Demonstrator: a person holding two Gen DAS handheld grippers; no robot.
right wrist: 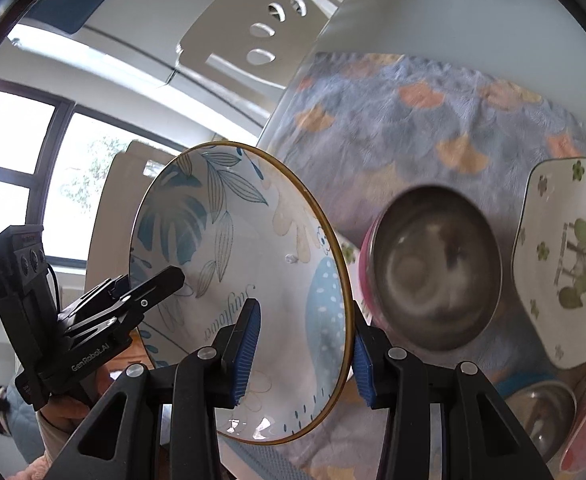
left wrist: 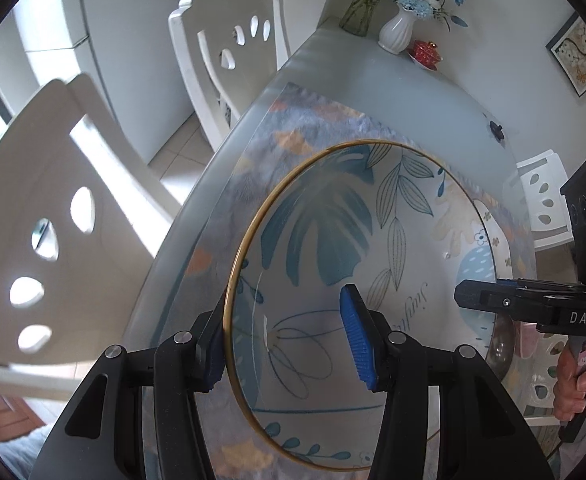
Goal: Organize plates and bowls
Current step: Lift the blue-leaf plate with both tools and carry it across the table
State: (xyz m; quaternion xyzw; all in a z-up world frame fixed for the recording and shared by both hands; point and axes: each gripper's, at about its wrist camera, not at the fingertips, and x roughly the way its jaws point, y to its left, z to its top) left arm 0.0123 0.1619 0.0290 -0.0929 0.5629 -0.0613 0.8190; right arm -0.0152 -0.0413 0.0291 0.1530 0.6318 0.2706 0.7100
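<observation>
While 2 hand-held grippers clamp 1 plate (right wrist: 253,272), 2 steel bowls (right wrist: 433,264) sit nearby.

Bare cloth (right wrist: 393,128) beyond steel bowl (right wrist: 429,268)

"DAS" on right gripper (left wrist: 469,294); "GenRobot.AI" on left gripper (right wrist: 169,276); perhaps "Sunflower" on plate (right wrist: 277,280).

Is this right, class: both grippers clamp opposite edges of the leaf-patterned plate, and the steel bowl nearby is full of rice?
Not quite. Both grippers do clamp the leaf-patterned plate, but the right wrist view shows the steel bowl empty.
</observation>
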